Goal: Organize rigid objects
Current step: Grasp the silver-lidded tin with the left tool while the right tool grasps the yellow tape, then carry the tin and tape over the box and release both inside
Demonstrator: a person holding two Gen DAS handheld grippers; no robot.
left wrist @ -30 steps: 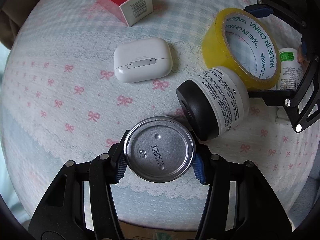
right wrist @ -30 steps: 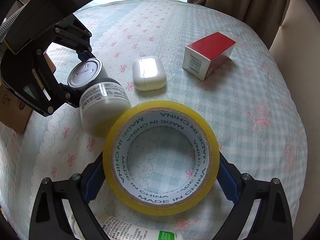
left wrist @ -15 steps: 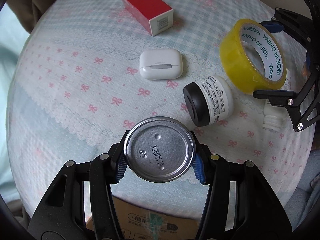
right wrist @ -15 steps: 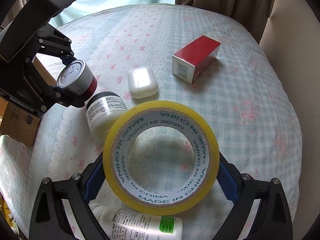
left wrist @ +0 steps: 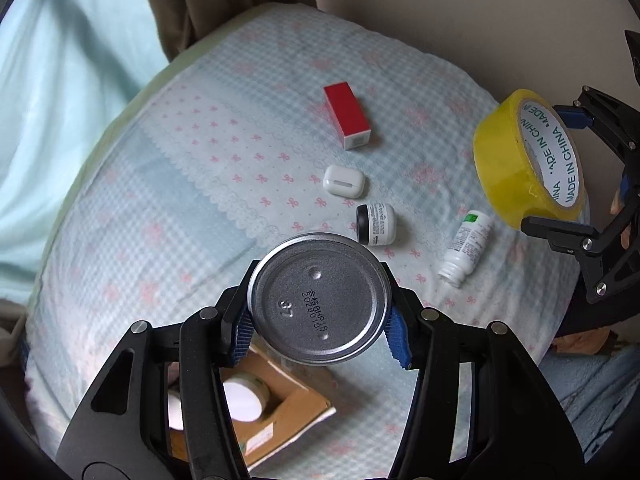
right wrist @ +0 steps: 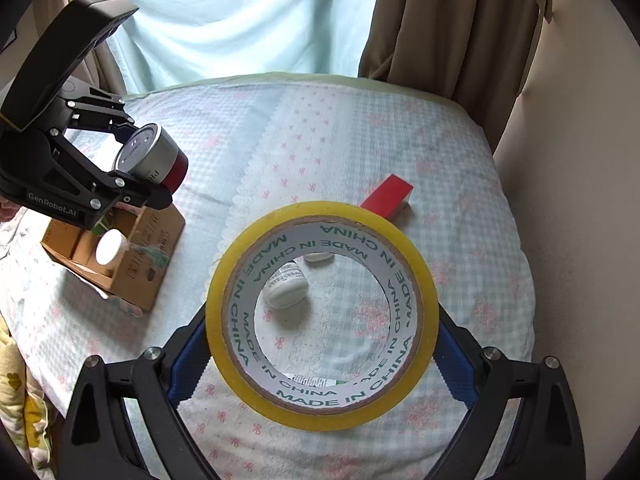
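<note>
Round silver-lidded tin with a red base (left wrist: pixel 318 300) is pinched in the left gripper (left wrist: pixel 320 326), held above the open brown cardboard box (right wrist: pixel 132 248). Right gripper (right wrist: pixel 320 344) has its jaws clamped wide on the yellow tape roll (right wrist: pixel 320 314). I'd lower the tin straight down beside the white-lidded jar (right wrist: pixel 109 246) already in the box, then bring the tape over.

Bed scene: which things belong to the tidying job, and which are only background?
Job: can in left gripper; tape roll in right gripper; red box; earbud case; jar; bottle; cardboard box.

Background: bedspread; curtains.
</note>
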